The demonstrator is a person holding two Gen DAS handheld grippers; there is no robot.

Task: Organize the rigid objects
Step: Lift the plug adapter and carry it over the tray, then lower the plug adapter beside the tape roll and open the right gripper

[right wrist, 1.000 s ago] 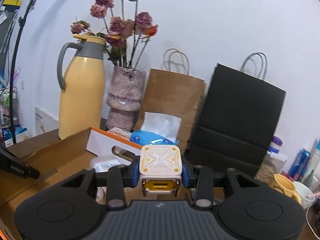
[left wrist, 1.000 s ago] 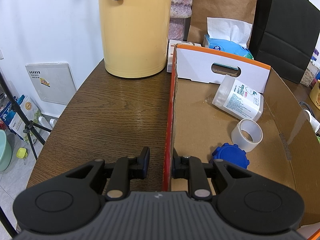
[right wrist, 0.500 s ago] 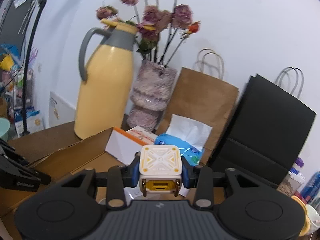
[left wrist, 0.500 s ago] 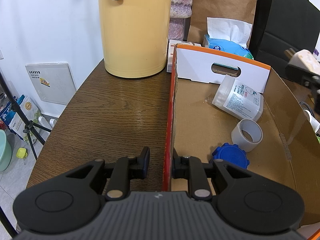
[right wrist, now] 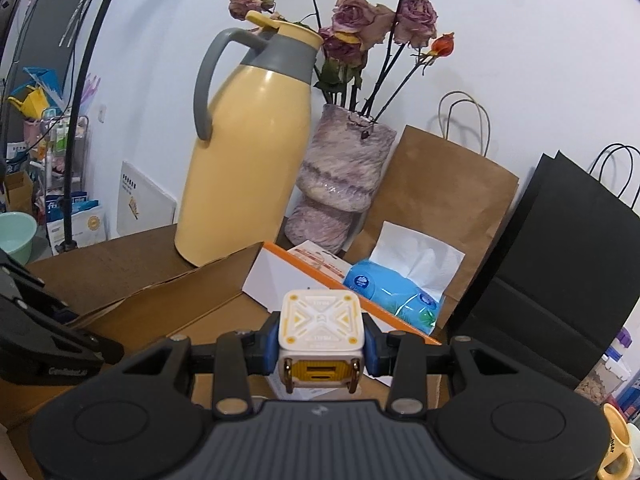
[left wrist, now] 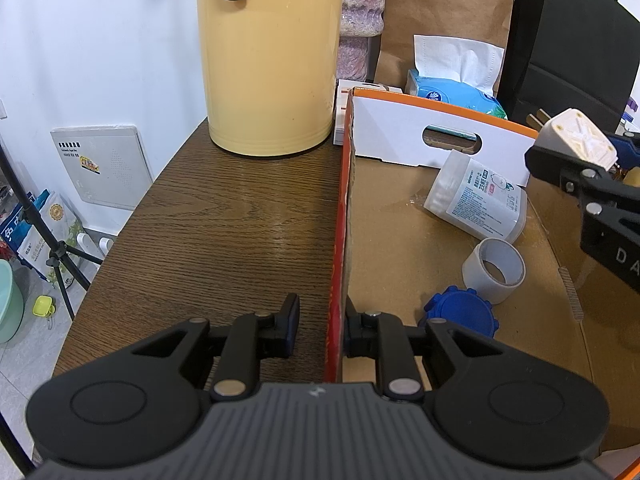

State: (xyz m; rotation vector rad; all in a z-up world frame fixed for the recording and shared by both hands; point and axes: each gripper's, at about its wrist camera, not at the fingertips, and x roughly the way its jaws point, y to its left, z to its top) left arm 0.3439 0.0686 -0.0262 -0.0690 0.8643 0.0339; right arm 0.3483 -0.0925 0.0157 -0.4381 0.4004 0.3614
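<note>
My right gripper (right wrist: 321, 346) is shut on a white and yellow cube-shaped charger (right wrist: 321, 326) and holds it above the open cardboard box; it also shows in the left wrist view (left wrist: 576, 142) over the box's right side. My left gripper (left wrist: 320, 320) is closed on the box's orange left wall (left wrist: 340, 240), one finger outside and one inside. Inside the box lie a white labelled bottle (left wrist: 476, 200), a roll of clear tape (left wrist: 494, 270) and a blue toothed lid (left wrist: 460, 316).
A tall yellow thermos jug (left wrist: 272, 56) stands on the wooden table (left wrist: 224, 232) left of the box. Behind the box are a tissue pack (left wrist: 452, 92), a pink vase with dried roses (right wrist: 340, 196), a brown paper bag (right wrist: 448, 196) and a black bag (right wrist: 560, 260).
My right gripper has carried the charger leftward over the box and has come into the left wrist view. My left gripper has not moved.
</note>
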